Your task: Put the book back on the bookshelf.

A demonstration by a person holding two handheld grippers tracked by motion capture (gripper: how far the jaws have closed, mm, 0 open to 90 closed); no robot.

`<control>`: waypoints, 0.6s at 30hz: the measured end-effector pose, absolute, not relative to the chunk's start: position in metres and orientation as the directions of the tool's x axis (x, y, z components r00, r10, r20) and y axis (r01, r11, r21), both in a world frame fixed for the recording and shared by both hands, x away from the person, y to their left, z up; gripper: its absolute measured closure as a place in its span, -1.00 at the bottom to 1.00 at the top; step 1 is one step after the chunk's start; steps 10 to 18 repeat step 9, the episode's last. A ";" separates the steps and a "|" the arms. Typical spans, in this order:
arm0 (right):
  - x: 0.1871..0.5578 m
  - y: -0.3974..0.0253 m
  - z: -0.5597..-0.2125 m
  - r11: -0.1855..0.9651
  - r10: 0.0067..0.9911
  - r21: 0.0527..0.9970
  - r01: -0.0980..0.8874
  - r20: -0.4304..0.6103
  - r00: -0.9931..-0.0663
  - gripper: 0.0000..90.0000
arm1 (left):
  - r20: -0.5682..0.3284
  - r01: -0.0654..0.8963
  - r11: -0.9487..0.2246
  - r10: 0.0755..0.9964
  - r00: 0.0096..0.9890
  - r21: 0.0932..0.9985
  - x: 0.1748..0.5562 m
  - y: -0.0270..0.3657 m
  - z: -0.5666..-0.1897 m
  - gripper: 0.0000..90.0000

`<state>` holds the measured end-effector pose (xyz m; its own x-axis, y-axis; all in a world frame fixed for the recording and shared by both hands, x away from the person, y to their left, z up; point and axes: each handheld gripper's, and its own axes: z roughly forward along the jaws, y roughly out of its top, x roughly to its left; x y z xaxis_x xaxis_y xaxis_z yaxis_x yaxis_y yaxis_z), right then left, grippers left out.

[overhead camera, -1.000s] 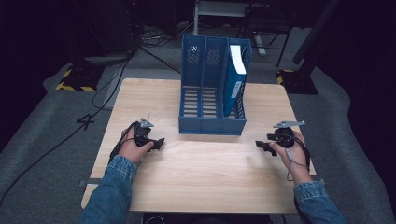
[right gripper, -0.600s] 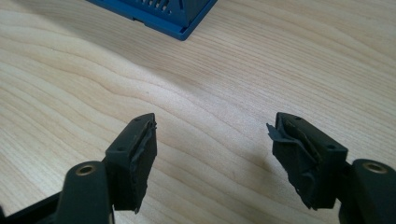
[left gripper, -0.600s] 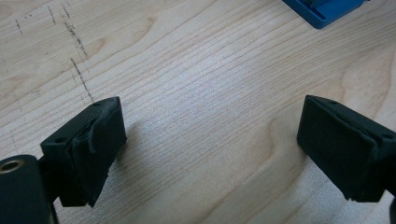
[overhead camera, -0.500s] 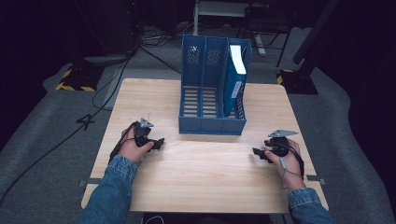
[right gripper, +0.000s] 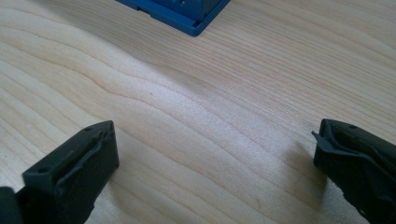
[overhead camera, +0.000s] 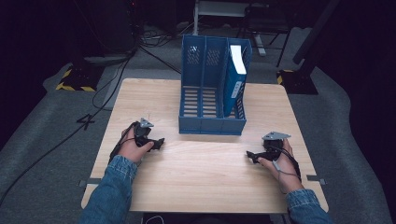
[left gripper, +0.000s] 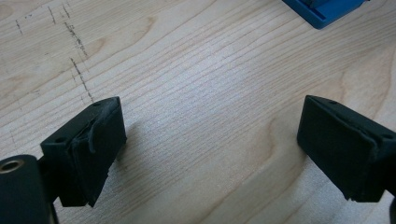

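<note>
Blue file rack (overhead camera: 212, 95) standing upright at 12 o'clock of table centre, three slots, front lip toward the person. Blue binder (overhead camera: 233, 81) with white spine top seated in the rightmost slot, leaning slightly; two left slots apparently empty, though slot floors hard to confirm from the high view. Rack corner visible at 1 o'clock in the left gripper view (left gripper: 327, 11) and at 12 o'clock in the right gripper view (right gripper: 180, 14).

Left gripper (overhead camera: 156, 143) resting on the wooden table (overhead camera: 205, 172) at 8 o'clock of the rack, jaws spread wide, nothing between them but bare wood. Right gripper (overhead camera: 252, 156) at 4 o'clock of the rack, well apart from it, jaws likewise spread wide and empty, low over the tabletop.

Risks from here, as judgement:
- Binder tall and leaning; pull from one side only likely to tip the light rack toward the person or drag it across the smooth wood.
- Wide jaws closing on the rack wall together with the binder spine: binder jams in the slot.
- Grip high on the white spine end: binder pivots and slips from the pads.
- Cables (overhead camera: 280, 175) trailing over the hands liable to snag the rack's front lip during a reach.
- Rack unbraced: one gripper needed against the front lip while the other lifts.
</note>
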<state>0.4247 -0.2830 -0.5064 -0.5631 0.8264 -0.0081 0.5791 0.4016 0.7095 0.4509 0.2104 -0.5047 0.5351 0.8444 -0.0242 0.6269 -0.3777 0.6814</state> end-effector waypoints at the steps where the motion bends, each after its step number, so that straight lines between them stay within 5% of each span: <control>1: 0.425 -0.283 -0.506 0.401 0.826 0.710 0.579 -0.008 -0.563 -1.00 | -0.024 0.627 -0.378 0.844 0.535 0.681 0.451 0.210 -0.505 -0.81; 18: 0.425 -0.283 -0.506 0.401 0.827 0.710 0.579 -0.007 -0.563 -1.00 | -0.021 0.627 -0.375 0.848 0.530 0.682 0.450 0.210 -0.505 -0.82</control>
